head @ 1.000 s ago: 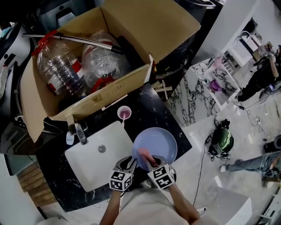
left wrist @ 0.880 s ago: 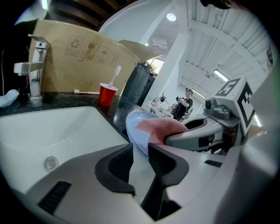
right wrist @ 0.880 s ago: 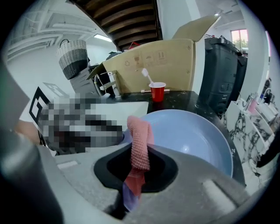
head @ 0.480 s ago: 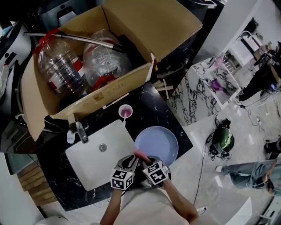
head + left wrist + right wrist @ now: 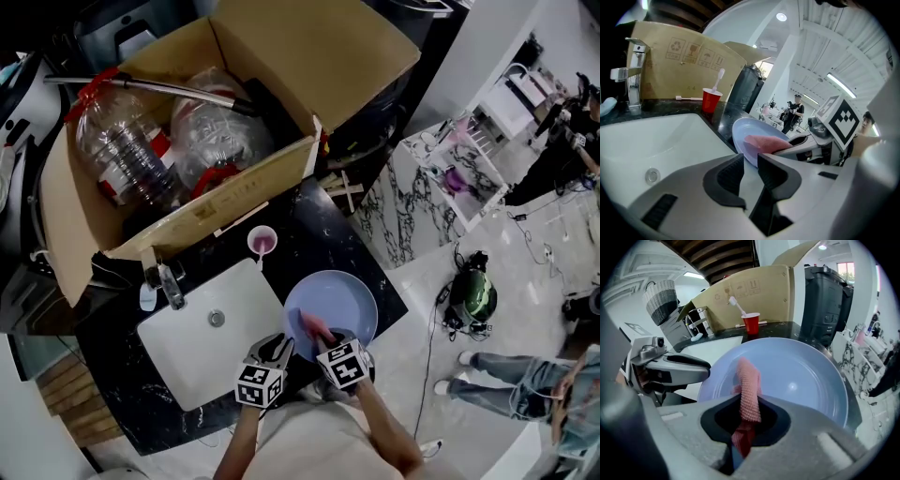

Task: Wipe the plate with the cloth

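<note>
A pale blue plate (image 5: 342, 302) rests on the black counter to the right of the sink. My left gripper (image 5: 281, 347) is at the plate's near-left rim (image 5: 740, 136). Its jaws have just been closing and now pinch that rim between them. My right gripper (image 5: 324, 340) is shut on a pink cloth (image 5: 314, 327). The cloth (image 5: 749, 385) sticks out past the jaws and lies against the near part of the plate (image 5: 801, 376). In the left gripper view the cloth (image 5: 761, 143) drapes on the plate, ahead of the right gripper (image 5: 787, 149).
A white sink (image 5: 202, 347) with a chrome faucet (image 5: 169, 283) lies left of the plate. A red cup (image 5: 263, 241) holding a toothbrush stands behind it. A big cardboard box (image 5: 281, 173) with plastic bottles fills the back. The counter's edge drops off on the right.
My right gripper has swung left and back and sunk toward the plate, carrying the cloth. The left gripper has stayed at the plate's rim.
</note>
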{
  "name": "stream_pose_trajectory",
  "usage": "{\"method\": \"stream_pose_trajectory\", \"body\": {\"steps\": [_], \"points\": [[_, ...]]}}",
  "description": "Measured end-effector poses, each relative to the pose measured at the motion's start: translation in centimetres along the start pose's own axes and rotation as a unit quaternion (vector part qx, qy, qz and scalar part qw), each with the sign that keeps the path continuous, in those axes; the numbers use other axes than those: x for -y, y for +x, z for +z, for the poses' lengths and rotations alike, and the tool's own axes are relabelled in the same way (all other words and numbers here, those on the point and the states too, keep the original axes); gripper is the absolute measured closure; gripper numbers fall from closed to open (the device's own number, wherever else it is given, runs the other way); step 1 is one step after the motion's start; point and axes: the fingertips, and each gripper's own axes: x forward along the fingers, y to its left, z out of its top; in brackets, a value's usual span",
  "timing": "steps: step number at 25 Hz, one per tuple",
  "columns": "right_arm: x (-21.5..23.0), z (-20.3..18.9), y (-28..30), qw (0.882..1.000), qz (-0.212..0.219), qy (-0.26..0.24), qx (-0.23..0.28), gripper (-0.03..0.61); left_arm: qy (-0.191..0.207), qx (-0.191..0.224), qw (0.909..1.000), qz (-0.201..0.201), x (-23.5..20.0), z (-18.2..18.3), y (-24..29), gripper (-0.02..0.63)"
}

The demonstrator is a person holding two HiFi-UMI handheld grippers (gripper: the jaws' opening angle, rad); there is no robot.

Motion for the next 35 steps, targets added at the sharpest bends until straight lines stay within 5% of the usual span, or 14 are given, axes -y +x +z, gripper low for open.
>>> {"method": "stream_pose_trajectory", "body": {"steps": [19,35], "points": [[8.9,-1.6,-4.5,0.988,-0.132,-0.055,-0.062,0.546,-0.001,0.000,1.0000,-0.003,-0.2,0.0,0.1,0.523],[5.3,-4.4,-5.2,0.985,-0.050,-0.116,-0.117,0.545,-0.007,0.004,1.0000,0.000,-0.1,0.0,0.2,0.525]]}}
